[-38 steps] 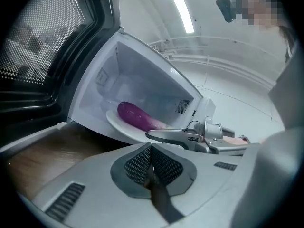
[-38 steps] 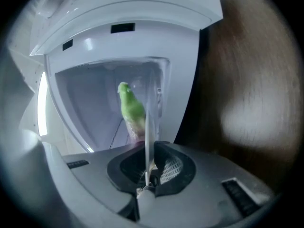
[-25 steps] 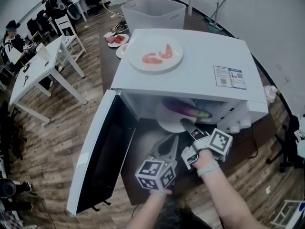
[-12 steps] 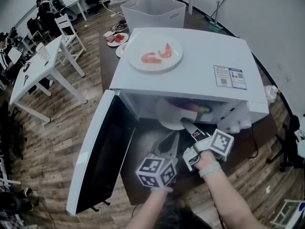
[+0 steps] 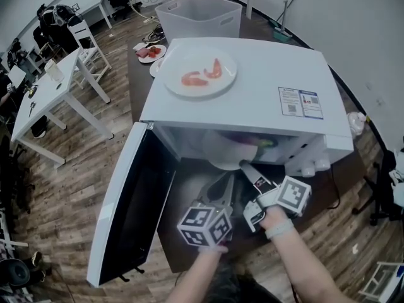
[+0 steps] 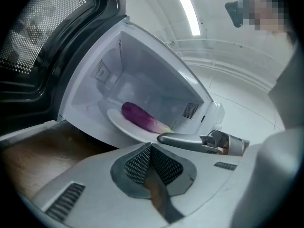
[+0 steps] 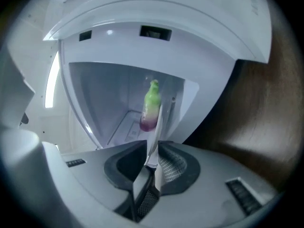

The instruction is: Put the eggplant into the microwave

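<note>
There is one eggplant, purple with a green end, lying on the one white plate inside the microwave. The plate sits at the front of the cavity with its near rim reaching the opening. The right gripper has its jaws pinched on that near rim, and the plate's thin edge runs straight between its pads. The left gripper is just beside it on the left. Its jaws are closed together with nothing between them, and it points into the cavity without touching the plate.

The single microwave is white, and its door hangs wide open to the left. On its top sits a second white plate bearing two pink shrimp-like pieces. One printed label is stuck near the right edge of the top.

The microwave stands on a dark brown table. At the table's far side are one clear plastic bin and two small plates of food, the nearer one partly hidden by the microwave. Well to the left stands one white table with a white chair beside it.
</note>
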### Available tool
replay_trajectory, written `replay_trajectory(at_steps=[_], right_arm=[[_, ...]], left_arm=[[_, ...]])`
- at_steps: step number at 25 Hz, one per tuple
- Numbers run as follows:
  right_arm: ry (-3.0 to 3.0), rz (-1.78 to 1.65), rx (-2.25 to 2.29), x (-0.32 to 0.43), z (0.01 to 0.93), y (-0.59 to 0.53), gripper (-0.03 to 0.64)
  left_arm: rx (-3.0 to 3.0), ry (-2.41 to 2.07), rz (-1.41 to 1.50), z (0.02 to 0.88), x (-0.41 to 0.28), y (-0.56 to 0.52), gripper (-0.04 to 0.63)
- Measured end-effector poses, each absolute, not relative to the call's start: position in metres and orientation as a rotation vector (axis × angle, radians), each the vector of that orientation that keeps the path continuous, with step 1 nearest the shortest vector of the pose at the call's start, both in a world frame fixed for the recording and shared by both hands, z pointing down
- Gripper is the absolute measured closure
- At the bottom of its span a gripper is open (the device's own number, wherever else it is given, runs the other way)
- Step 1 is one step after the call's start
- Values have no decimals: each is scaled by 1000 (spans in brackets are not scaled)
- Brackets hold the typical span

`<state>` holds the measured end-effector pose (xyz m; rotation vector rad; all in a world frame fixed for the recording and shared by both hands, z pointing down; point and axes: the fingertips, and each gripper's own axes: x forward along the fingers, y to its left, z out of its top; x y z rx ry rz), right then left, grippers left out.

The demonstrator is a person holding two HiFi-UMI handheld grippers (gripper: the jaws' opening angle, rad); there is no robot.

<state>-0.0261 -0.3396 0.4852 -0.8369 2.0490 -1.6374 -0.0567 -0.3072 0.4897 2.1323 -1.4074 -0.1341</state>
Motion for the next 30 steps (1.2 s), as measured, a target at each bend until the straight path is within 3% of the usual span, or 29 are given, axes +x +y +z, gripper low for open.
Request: replay_trajectory(at_steps=[12, 16, 30], right_arm=[[2196, -1548, -821, -29, 481, -324, 539], [2301, -1528, -973, -22, 496, -321, 611], [2984, -868, -1308, -40, 487, -325, 614]], left_arm=[[2124, -1419, -152, 485, -61, -315, 581], [2122, -1417, -157, 485, -62, -316, 581], [2119, -1412, -152, 485, -66, -319, 583]])
